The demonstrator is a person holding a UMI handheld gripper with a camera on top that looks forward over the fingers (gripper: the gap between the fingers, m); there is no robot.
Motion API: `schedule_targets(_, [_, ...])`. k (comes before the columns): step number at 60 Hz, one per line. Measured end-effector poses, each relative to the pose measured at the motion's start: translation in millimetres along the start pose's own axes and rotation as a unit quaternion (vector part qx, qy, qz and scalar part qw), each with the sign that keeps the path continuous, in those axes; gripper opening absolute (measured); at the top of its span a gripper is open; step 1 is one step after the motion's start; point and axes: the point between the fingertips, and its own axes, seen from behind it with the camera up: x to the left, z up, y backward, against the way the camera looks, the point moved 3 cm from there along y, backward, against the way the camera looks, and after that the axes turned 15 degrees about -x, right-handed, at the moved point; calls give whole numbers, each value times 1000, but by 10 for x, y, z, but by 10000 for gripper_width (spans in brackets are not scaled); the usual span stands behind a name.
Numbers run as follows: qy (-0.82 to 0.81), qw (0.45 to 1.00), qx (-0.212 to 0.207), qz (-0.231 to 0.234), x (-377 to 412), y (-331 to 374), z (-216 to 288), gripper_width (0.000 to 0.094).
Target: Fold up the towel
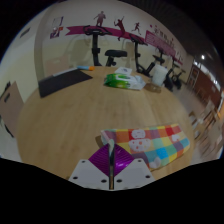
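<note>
A colourful towel (152, 143) with orange, green, blue and white patches lies on the wooden surface just ahead and to the right of my fingers. One corner of it (106, 144) is lifted and runs down into my gripper (110, 157). The two purple pads (97, 160) are pressed together with a thin edge of the towel between them. The gripper is shut on that towel corner, a little above the surface.
The pale wooden floor (60, 125) stretches ahead and to the left. A dark mat (65, 82) lies far left. A green and white bundle (122, 80) and an exercise machine (100, 45) stand beyond, near the wall. Other clutter (160, 75) stands far right.
</note>
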Motion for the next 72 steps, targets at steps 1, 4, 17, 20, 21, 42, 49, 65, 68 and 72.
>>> schedule_targets(1, [-13,1000,4,7,63,28,23,29])
schedule_targets(4, [-41,999,12,17,241,96,122,29])
schedule_targets(17, [-145,988,-36,46,493,531,1041,27])
schedule_targets(20, [-152,986,-48,41,351,587,1213,29])
schedule_targets(21, [-154,986,-51,39,308,578,1249,28])
schedule_targets(42, [-135,991,-11,-6,-824,340,549,30])
schedule_targets(49, [-123,992,2,0,-918,236,343,117])
schedule_targets(65, [-40,998,-10,-54,-1329,1085,824,848])
schedule_targets(68, [-34,998,-8,-57,-1352,1355,960,851])
schedule_targets(72, [-34,998,-8,-57,-1303,1826,1091,855])
